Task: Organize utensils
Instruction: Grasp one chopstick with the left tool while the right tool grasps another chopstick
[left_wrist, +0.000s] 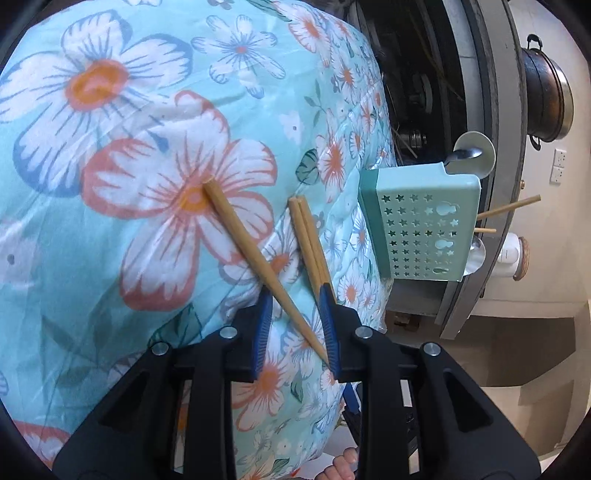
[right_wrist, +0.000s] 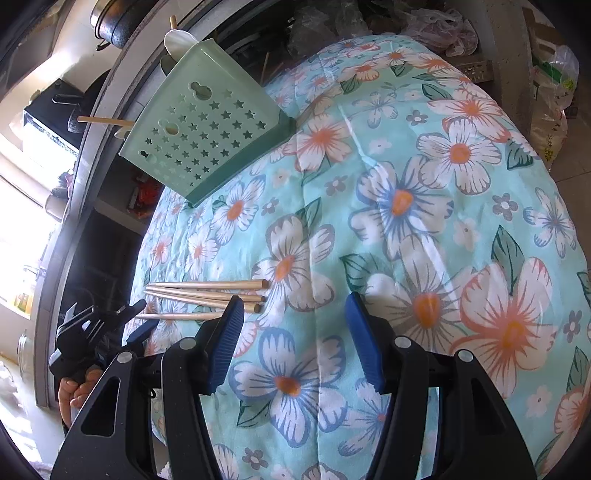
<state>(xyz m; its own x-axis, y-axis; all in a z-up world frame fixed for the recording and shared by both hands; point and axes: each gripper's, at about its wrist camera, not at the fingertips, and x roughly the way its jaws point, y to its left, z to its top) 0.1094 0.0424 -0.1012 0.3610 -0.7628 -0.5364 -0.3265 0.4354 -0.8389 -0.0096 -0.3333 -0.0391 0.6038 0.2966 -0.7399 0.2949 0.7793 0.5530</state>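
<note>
Several wooden chopsticks (left_wrist: 255, 258) lie on a floral tablecloth (left_wrist: 110, 184); they also show in the right wrist view (right_wrist: 207, 293). My left gripper (left_wrist: 295, 325) is open, its blue fingers on either side of one chopstick's thin end, with a pair of chopsticks (left_wrist: 308, 240) by the right finger. A mint green utensil holder (left_wrist: 421, 225) with star holes stands at the table's edge, holding spoons and chopsticks; it also shows in the right wrist view (right_wrist: 199, 125). My right gripper (right_wrist: 295, 339) is open and empty above the cloth, right of the chopsticks.
A dark pot (left_wrist: 546, 96) hangs on the wall behind the holder. Plastic bags (right_wrist: 554, 92) sit beyond the table's far side. The left gripper (right_wrist: 96, 328) shows at the table's left edge in the right wrist view.
</note>
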